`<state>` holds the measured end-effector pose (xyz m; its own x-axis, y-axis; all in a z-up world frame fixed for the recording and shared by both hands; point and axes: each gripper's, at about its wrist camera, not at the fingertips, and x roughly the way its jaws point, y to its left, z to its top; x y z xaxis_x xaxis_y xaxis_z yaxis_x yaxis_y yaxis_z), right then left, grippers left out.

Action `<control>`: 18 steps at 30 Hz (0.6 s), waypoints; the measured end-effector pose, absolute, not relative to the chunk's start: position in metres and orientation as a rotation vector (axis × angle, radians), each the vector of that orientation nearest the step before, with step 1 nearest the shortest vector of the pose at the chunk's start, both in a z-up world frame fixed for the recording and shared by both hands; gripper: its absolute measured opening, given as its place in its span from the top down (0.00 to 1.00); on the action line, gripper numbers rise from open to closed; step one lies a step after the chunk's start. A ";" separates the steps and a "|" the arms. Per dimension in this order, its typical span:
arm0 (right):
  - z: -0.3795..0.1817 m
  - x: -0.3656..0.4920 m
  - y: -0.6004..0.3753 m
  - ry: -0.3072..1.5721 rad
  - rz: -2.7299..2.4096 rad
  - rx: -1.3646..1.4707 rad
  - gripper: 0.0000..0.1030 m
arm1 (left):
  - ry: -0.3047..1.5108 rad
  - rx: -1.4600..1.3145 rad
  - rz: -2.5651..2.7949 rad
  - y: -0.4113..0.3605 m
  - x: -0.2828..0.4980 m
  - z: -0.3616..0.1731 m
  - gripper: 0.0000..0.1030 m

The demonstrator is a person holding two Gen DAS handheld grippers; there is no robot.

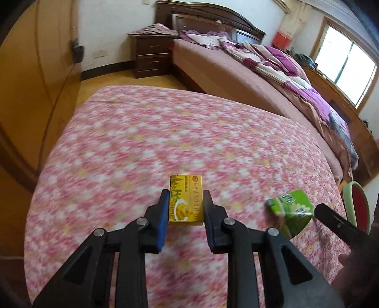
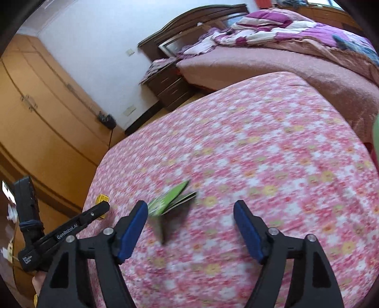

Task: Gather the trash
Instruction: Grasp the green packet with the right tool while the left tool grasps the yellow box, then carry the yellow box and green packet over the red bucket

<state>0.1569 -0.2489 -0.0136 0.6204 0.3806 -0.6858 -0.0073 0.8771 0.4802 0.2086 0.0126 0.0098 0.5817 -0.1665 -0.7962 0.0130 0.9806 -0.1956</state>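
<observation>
Colours and patterns. Between the blue pads of the black left gripper (image 1: 186,201): a yellow box (image 1: 186,200) printed with green and pale yellow artwork. Ahead of the black, blue-padded right gripper (image 2: 190,210): a green carton (image 2: 171,201), blurred. Beneath both: a cloth (image 1: 165,132) with a pink, white and yellow floral print. Beyond: a purple-and-white quilt (image 1: 284,64), dark brown headboard (image 1: 213,16).
</observation>
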 end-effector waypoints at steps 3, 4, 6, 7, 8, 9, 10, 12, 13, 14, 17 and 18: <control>-0.015 0.161 -0.229 0.910 0.231 0.389 0.23 | 0.948 -0.195 -0.081 0.030 0.201 0.010 0.74; -0.016 0.162 -0.223 0.920 0.224 0.360 0.22 | 0.946 -0.197 -0.076 0.032 0.199 0.011 0.74; -0.017 0.164 -0.210 0.935 0.204 0.290 0.19 | 0.942 -0.205 -0.067 0.040 0.195 0.011 0.74; -0.017 0.165 -0.204 0.936 0.190 0.254 0.18 | 0.941 -0.211 -0.066 0.042 0.193 0.011 0.74; -0.018 0.166 -0.200 0.938 0.178 0.228 0.18 | 0.940 -0.218 -0.066 0.044 0.191 0.011 0.74; -0.018 0.167 -0.195 0.942 0.161 0.201 0.18 | 0.938 -0.231 -0.067 0.049 0.189 0.011 0.74; -0.018 0.168 -0.191 0.945 0.150 0.187 0.18 | 0.935 -0.238 -0.069 0.051 0.187 0.011 0.74; -0.019 0.171 -0.184 0.951 0.121 0.162 0.17 | 0.930 -0.247 -0.074 0.054 0.185 0.010 0.74; -0.020 0.173 -0.182 0.952 0.110 0.153 0.17 | 0.929 -0.250 -0.078 0.056 0.184 0.010 0.74; -0.020 0.174 -0.179 0.952 0.097 0.143 0.17 | 0.928 -0.252 -0.081 0.057 0.183 0.010 0.74; -0.022 0.175 -0.171 0.947 0.063 0.105 0.23 | 0.922 -0.260 -0.095 0.060 0.181 0.010 0.74; -0.022 0.174 -0.168 0.942 0.052 0.089 0.26 | 0.920 -0.260 -0.099 0.059 0.180 0.011 0.74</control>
<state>0.1741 -0.1684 -0.0218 0.5872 0.0839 -0.8051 -0.0057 0.9950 0.0995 0.1802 0.0591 0.0107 0.6038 -0.1947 -0.7730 -0.0267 0.9642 -0.2637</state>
